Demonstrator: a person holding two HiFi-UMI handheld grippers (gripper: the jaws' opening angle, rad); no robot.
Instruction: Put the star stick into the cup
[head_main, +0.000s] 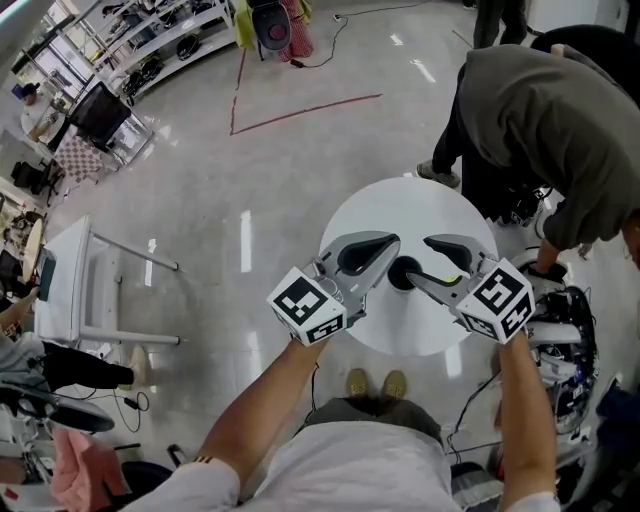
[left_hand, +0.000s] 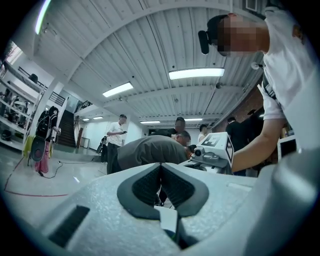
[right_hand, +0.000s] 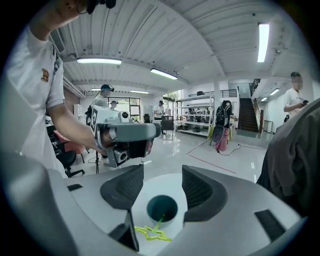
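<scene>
A dark teal cup (head_main: 403, 272) stands on the round white table (head_main: 400, 205). In the right gripper view the cup (right_hand: 162, 209) sits below the wide-apart jaws of my right gripper (right_hand: 162, 187). The yellow-green star stick (right_hand: 151, 233) lies at the cup's near rim with its thin stem reaching into the mouth. The pads touch nothing. In the head view my right gripper (head_main: 440, 263) hovers just right of the cup, with a bit of the star (head_main: 452, 279) showing. My left gripper (head_main: 385, 255) hangs just left of the cup, its pads (left_hand: 161, 187) pressed together and holding nothing.
A person in a grey top (head_main: 550, 130) bends over close to the table's far right side. Equipment and cables (head_main: 565, 340) sit on the floor to the right. A white bench (head_main: 70, 290) stands at the left. Shelving (head_main: 120, 40) lines the far left.
</scene>
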